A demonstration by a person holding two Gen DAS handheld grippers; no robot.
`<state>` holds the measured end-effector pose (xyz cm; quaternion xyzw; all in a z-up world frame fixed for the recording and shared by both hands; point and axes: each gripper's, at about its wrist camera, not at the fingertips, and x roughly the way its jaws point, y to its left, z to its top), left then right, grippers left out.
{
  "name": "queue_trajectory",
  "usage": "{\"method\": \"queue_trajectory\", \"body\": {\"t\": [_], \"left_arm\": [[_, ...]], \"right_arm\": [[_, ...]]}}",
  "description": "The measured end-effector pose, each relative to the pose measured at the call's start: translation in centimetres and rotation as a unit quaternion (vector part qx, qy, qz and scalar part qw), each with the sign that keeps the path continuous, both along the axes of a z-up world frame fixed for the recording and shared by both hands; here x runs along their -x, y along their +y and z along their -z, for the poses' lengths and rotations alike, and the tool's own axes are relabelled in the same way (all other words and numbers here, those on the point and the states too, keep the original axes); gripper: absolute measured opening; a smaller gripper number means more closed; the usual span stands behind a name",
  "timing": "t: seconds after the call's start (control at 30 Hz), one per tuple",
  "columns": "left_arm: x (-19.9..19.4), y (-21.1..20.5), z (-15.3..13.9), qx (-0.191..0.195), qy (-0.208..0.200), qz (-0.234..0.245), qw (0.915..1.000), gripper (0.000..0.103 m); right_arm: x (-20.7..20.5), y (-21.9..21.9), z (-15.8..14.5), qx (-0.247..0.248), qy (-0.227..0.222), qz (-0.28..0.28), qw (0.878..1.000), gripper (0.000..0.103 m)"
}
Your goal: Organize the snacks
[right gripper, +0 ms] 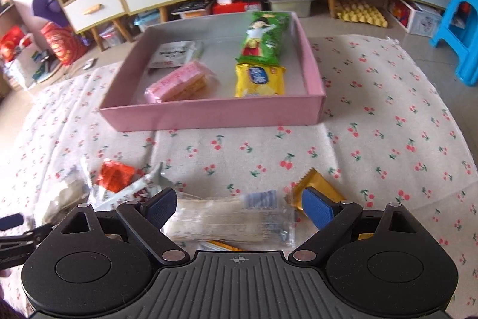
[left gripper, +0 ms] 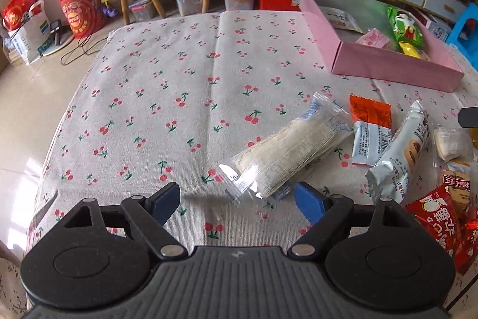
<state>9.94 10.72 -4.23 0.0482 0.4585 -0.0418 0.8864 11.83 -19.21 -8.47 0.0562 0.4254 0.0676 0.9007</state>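
A pink box (right gripper: 209,117) on the cherry-print cloth holds a green snack bag (right gripper: 264,36), a yellow packet (right gripper: 258,79), a pink wafer pack (right gripper: 179,82) and a white packet (right gripper: 173,53). My left gripper (left gripper: 237,201) is open; a clear-wrapped pale cracker pack (left gripper: 286,151) lies on the cloth with its near end between the fingers. My right gripper (right gripper: 239,210) is open over another clear-wrapped cracker pack (right gripper: 230,221), which lies between its fingers. The pink box also shows in the left wrist view (left gripper: 388,66).
Loose snacks lie right of the left gripper: an orange packet (left gripper: 370,109), a white biscuit pack (left gripper: 400,151), a red bag (left gripper: 433,217). A gold packet (right gripper: 316,187) and an orange packet (right gripper: 115,174) lie by the right gripper. Cabinets and a blue stool (right gripper: 457,29) stand behind.
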Motion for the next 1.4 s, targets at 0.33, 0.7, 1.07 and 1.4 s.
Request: {"method": "queue_trajectory", "body": {"t": [0.33, 0.7, 1.07, 1.4], "left_arm": [[-1.0, -1.4, 0.0, -0.016, -0.04, 0.075, 0.9963, 0.072], [-1.1, -1.4, 0.1, 0.004, -0.01, 0.072, 0.9973, 0.047], [-0.7, -0.6, -0.6, 0.012, 0.032, 0.059, 0.9977, 0.037], [-0.6, -1.1, 0.6, -0.011, -0.003, 0.079, 0.9968, 0.055]], "right_arm": [[-0.2, 3.7, -0.2, -0.175, 0.092, -0.074, 0.977, 0.092], [-1.3, 6.6, 3.0, -0.157, 0.11, 0.017, 0.981, 0.071], [0.5, 7.9, 1.5, 0.017, 0.096, -0.052, 0.994, 0.061], [0.8, 8.3, 2.5, 0.003, 0.072, -0.058, 0.996, 0.062]]}}
